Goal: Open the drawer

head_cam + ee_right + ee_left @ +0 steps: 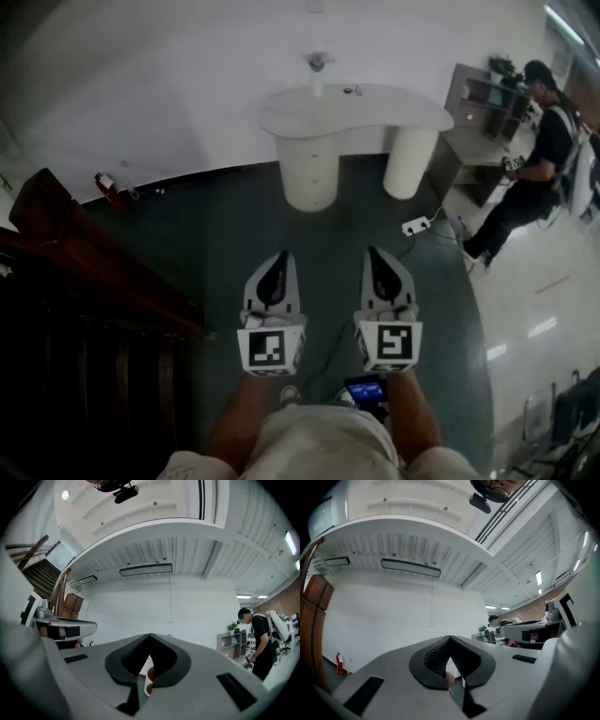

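No drawer shows in any view. In the head view my left gripper (pixel 279 256) and my right gripper (pixel 376 253) are held side by side at waist height over a dark floor, both pointing toward a white rounded table (pixel 356 114). The jaws of each meet at the tips with nothing between them. In the left gripper view the left gripper (pixel 449 639) is shut, with a white wall beyond it. The right gripper view shows the right gripper (pixel 150 637) shut likewise, facing the same wall.
Dark wooden stairs with a railing (pixel 84 281) fill the left side. A red fire extinguisher (pixel 108 185) stands by the wall. A power strip (pixel 415 225) lies on the floor. At the right, a person (pixel 534 159) stands beside grey shelves (pixel 483 103).
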Demonstrator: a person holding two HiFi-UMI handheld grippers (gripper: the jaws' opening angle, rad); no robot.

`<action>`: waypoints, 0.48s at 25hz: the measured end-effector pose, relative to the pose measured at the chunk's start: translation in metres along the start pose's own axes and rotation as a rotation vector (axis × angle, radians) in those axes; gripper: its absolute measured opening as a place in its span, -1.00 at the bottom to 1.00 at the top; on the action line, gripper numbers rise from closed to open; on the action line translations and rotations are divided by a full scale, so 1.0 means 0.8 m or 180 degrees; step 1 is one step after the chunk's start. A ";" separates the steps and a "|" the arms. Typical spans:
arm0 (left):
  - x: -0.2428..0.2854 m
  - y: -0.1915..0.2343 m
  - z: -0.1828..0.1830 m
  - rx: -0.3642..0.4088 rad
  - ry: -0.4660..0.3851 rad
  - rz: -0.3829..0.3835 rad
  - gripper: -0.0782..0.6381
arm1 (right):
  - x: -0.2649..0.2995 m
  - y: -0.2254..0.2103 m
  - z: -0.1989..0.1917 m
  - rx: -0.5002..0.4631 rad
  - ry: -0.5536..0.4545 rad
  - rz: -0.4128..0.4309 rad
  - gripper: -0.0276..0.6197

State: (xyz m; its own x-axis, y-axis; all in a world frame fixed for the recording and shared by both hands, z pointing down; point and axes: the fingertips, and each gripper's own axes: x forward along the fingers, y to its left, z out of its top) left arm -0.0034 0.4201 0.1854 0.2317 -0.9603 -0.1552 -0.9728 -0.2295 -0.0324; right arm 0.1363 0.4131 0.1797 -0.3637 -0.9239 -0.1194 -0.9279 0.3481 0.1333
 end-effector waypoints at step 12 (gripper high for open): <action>0.022 -0.041 -0.002 0.0091 0.0020 0.0082 -0.79 | -0.003 -0.048 -0.004 0.0103 -0.0066 0.0068 -0.91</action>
State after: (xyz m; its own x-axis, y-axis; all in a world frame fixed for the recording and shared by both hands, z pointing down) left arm 0.0327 0.4108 0.1850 0.2064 -0.9669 -0.1502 -0.9782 -0.2000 -0.0568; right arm 0.1730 0.4015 0.1784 -0.3846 -0.9128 -0.1374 -0.9220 0.3728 0.1043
